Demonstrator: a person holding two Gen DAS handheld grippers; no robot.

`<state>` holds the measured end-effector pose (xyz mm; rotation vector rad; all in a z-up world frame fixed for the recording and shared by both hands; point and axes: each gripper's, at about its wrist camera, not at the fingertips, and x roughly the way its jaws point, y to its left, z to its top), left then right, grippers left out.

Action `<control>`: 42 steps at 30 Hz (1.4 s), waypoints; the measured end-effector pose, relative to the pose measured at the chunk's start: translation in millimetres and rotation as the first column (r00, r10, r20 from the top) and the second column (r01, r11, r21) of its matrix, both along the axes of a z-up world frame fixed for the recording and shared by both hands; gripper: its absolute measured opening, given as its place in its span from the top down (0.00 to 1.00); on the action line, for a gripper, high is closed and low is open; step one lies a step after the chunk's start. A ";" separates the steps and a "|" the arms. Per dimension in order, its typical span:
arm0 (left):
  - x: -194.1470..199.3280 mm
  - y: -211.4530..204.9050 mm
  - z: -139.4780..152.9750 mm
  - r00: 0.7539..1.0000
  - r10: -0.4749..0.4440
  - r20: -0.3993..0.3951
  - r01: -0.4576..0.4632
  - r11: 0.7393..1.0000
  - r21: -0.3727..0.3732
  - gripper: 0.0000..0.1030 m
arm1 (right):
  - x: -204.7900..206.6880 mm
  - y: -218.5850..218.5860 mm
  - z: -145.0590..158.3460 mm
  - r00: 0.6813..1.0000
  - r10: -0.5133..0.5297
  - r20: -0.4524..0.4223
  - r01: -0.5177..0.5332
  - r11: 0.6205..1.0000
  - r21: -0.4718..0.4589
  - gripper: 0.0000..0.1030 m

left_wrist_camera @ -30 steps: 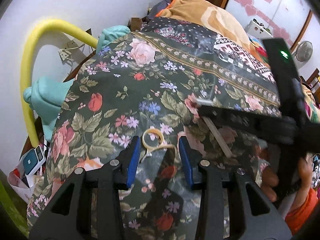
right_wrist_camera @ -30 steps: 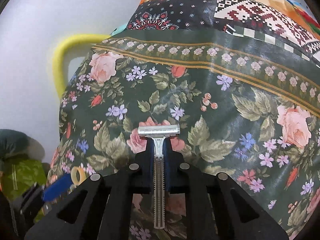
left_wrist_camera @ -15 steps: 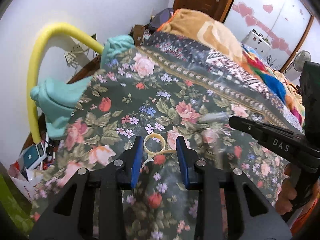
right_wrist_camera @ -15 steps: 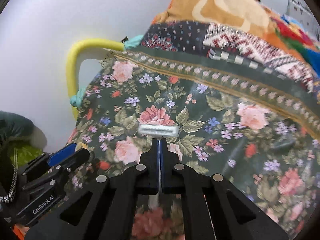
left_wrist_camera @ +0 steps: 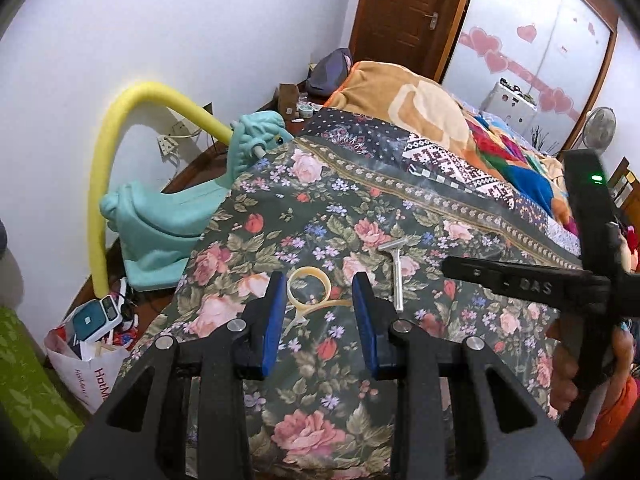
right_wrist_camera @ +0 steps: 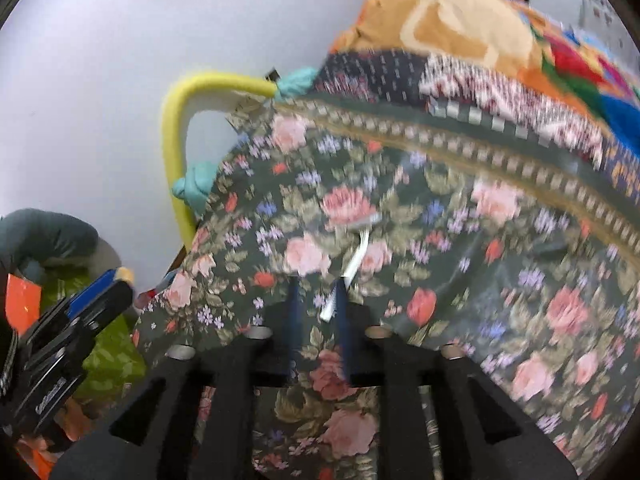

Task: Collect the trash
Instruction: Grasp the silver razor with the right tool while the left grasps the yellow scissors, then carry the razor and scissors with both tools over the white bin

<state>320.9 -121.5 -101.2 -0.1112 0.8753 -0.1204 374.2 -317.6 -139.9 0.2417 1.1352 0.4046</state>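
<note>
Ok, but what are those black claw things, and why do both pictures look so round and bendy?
Those are two grabbers, and a person holds one in each hand. Each grabber carries a small wide-angle camera that looks out along its two fingers, which is why the pictures bend at the edges. One picture comes from the left gripper, the other from the right gripper. Below them is a bed with a flowery bedspread. The left gripper pinches a yellowish tape ring between its blue pads. The right gripper's jaws are opening. The silver razor shows between them, but they are not squeezing it. That picture is blurry.
</note>
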 end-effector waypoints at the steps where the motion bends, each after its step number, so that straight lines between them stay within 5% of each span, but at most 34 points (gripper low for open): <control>1: -0.3 0.7 -2.5 1.000 -0.003 -0.002 0.003 1.000 0.003 0.68 | 1.8 1.3 -5.0 1.000 -0.012 -0.003 0.012 1.000 -0.017 0.67; 10: 10.6 9.9 -34.8 0.999 -0.024 -0.041 0.026 0.998 0.053 0.68 | 35.6 45.8 -72.5 0.998 -0.039 -0.045 0.029 0.979 -0.202 0.67; 16: 18.8 26.6 -53.1 0.997 0.014 -0.072 -0.012 1.000 0.025 0.68 | 32.1 76.3 -81.0 0.996 0.000 0.085 0.032 0.926 -0.377 0.67; 19: 16.6 30.7 -55.6 0.997 0.030 -0.075 -0.029 0.999 0.014 0.68 | 29.7 79.3 -81.3 0.996 0.012 0.087 0.022 0.924 -0.383 0.91; 22: 10.2 33.5 -54.4 0.996 0.040 -0.082 -0.040 0.999 0.004 0.68 | 28.4 76.4 -77.3 0.998 -0.003 0.057 0.023 0.940 -0.340 0.92; 33: -53.6 54.5 -6.7 0.996 0.087 -0.021 -0.087 0.996 0.012 0.68 | -42.5 84.2 1.6 0.988 0.068 0.140 -0.032 0.968 -0.248 0.92; 42: -125.8 91.1 38.4 0.985 0.163 0.060 -0.165 0.985 0.043 0.68 | -116.9 121.0 79.8 0.945 0.175 0.278 -0.132 0.977 -0.169 0.92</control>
